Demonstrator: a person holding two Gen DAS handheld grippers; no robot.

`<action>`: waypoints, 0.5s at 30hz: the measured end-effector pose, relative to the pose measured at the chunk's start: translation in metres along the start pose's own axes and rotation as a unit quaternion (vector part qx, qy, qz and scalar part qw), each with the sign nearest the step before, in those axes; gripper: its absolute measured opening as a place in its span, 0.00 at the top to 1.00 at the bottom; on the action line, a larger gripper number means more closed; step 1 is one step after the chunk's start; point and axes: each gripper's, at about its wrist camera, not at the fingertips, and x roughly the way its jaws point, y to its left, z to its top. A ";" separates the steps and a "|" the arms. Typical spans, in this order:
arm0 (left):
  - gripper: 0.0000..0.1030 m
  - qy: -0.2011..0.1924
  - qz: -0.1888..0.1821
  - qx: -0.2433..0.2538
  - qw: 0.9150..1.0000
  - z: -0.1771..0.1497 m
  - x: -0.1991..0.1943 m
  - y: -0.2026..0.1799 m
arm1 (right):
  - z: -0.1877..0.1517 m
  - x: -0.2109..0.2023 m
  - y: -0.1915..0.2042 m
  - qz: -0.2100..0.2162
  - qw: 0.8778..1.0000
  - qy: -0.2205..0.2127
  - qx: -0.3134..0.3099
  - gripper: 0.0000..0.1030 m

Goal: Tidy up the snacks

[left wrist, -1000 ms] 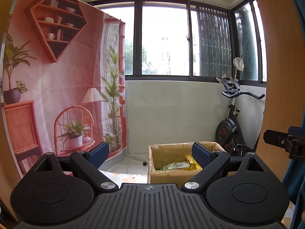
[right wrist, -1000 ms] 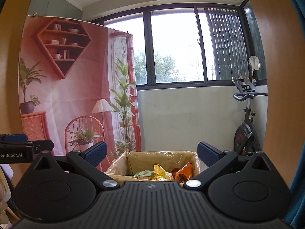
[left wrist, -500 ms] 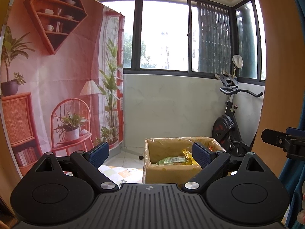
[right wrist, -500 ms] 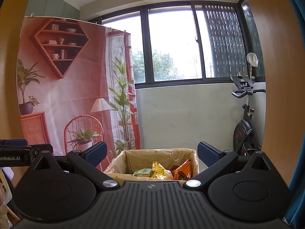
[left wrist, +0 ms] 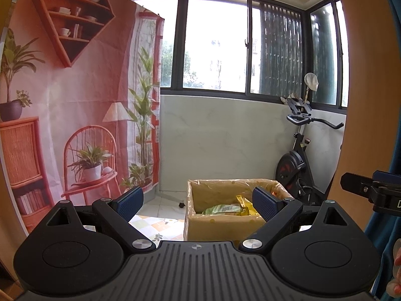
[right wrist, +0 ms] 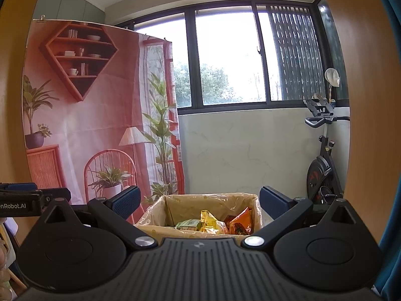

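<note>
The snack packets are sitting inside the plastic-lined cardboard box [right wrist: 208, 202]: a green packet [right wrist: 188, 224], a yellow wrapper [right wrist: 208, 219] beside it, and an orange bag [right wrist: 241, 222] against the box's right wall. In the left wrist view the box [left wrist: 225, 225] is standing on a checked floor mat [left wrist: 160, 223], right of the printed backdrop [left wrist: 75, 100].

The left gripper [left wrist: 198, 202] and the right gripper [right wrist: 198, 202] are both hovering short of the box with jaws spread wide, carrying nothing.

Over the last second the left camera has been swinging toward the box, so it is now showing larger and more central than before, while the right view has barely shifted. That probably means the hands are lining up to reach in.

Right of the box, an exercise bike [left wrist: 298, 160] is leaning against the marble-look wall under the window.
</note>
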 end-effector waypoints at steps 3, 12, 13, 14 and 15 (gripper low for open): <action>0.08 0.000 -0.001 0.000 1.000 0.001 0.000 0.001 | 0.000 0.000 0.000 0.000 1.000 0.000 0.000 0.00; 0.08 -0.003 -0.005 0.002 1.000 0.001 0.000 0.003 | -0.001 0.001 0.001 0.000 1.000 0.002 0.000 0.00; 0.08 -0.003 -0.005 0.002 1.000 0.001 0.000 0.003 | -0.001 0.001 0.001 0.000 1.000 0.002 0.000 0.00; 0.08 -0.005 -0.005 0.003 1.000 0.001 0.000 0.003 | -0.001 0.001 0.001 0.000 1.000 0.002 -0.001 0.00; 0.08 -0.006 -0.005 0.004 1.000 0.001 0.000 0.003 | -0.001 0.001 0.002 0.000 1.000 0.002 -0.001 0.00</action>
